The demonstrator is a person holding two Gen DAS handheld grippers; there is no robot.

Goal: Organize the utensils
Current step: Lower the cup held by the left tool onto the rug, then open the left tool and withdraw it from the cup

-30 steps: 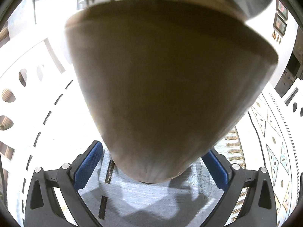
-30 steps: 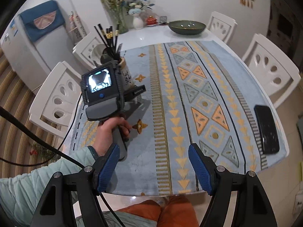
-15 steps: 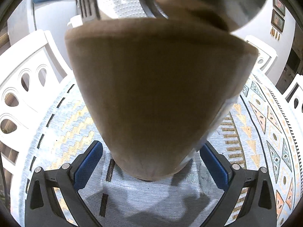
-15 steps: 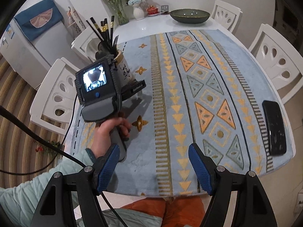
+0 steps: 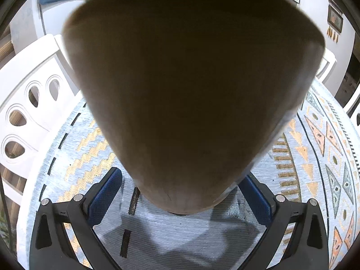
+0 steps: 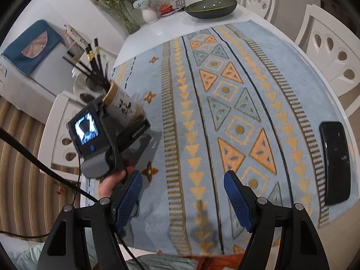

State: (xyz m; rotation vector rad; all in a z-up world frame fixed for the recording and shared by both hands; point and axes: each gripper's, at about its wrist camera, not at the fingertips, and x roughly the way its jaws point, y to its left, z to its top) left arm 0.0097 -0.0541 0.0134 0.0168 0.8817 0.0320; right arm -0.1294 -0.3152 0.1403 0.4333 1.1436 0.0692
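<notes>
In the right wrist view, at about nine o'clock, a person's hand (image 6: 112, 181) holds the left hand-held gripper (image 6: 126, 132) by the utensil holder (image 6: 122, 104), a pale cylinder with dark lettering, tilted near the left edge of the worktop (image 6: 144, 24). Black chopsticks (image 6: 91, 60) stick out of it toward eleven o'clock. In the left wrist view the holder (image 5: 191, 94) fills the middle, its base between the blue pads (image 5: 105, 193); whether they press on it I cannot tell. At six o'clock, the right hand-held gripper (image 6: 182, 200) is spread with nothing between its fingers, above the patterned cloth (image 6: 225, 103). A green bowl (image 6: 211, 7) sits at twelve o'clock, a black phone (image 6: 335, 162) at three.
</notes>
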